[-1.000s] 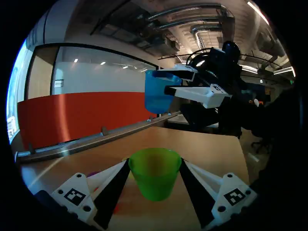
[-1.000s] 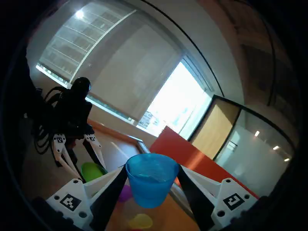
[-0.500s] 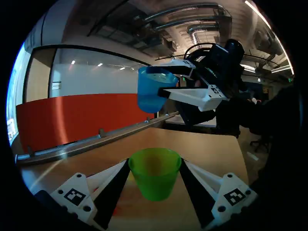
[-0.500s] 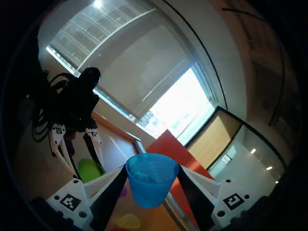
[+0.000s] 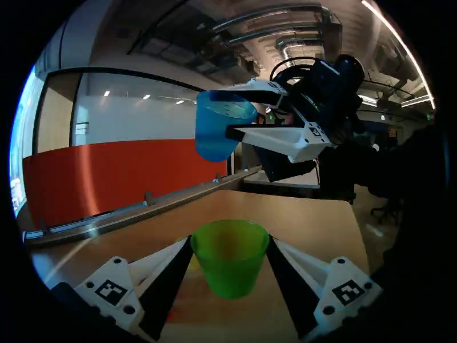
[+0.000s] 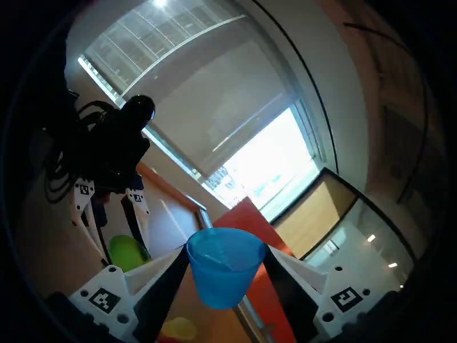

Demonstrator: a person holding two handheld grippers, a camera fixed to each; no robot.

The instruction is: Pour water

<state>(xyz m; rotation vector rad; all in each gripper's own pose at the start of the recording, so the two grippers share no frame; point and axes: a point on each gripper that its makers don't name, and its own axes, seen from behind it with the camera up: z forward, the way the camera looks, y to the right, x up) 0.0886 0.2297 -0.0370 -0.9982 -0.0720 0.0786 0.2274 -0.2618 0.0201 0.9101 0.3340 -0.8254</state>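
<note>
My left gripper (image 5: 229,268) is shut on a green cup (image 5: 229,264), held upright just above the wooden table (image 5: 308,220). Higher up and beyond it, the right gripper (image 5: 234,117) holds a blue cup (image 5: 219,126), tilted to the left. In the right gripper view, that gripper (image 6: 225,268) is shut on the blue cup (image 6: 224,266), whose inside shows a little water. Lower left in that view, the left gripper (image 6: 111,220) carries the green cup (image 6: 125,251).
An orange partition (image 5: 114,171) and a metal rail (image 5: 143,203) run along the table's far edge. A yellow object (image 6: 178,328) lies on the table below the blue cup. A bright window (image 6: 263,166) and a dark office space (image 5: 394,188) lie beyond.
The right gripper has carried the blue cup left and slightly up, tilting it more. The left gripper and green cup have stayed still.
</note>
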